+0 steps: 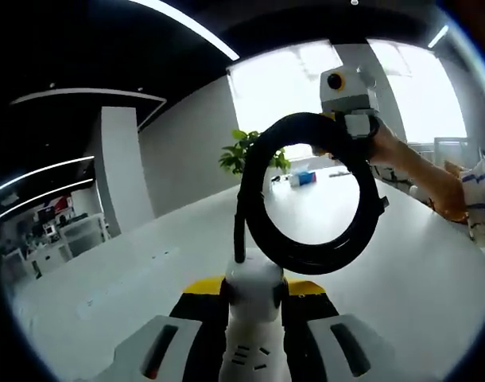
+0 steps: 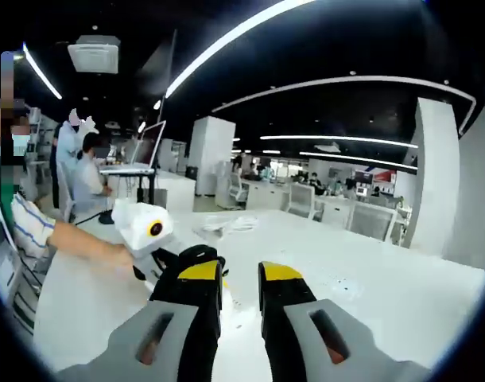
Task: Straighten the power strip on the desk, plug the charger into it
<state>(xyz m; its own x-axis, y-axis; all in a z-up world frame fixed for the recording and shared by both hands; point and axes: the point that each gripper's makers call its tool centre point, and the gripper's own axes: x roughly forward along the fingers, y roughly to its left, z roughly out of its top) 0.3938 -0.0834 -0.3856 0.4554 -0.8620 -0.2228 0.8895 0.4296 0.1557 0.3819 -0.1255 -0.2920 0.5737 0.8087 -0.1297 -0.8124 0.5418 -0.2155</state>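
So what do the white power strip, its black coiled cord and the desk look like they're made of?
Power strip: apparently hard white plastic, smooth, faintly glossy, with moulded slots. Cord: likely rubber or PVC sheathing, matte black, holding a springy coil. Desk: smooth white surface with soft reflections, probably laminate, though that's uncertain.

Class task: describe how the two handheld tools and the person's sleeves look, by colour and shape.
The left tool and right tool each have two black jaws with yellow tips, on grey bases with dark slots. Each carries a white and grey housing. The person wears a white sleeve with blue stripes.
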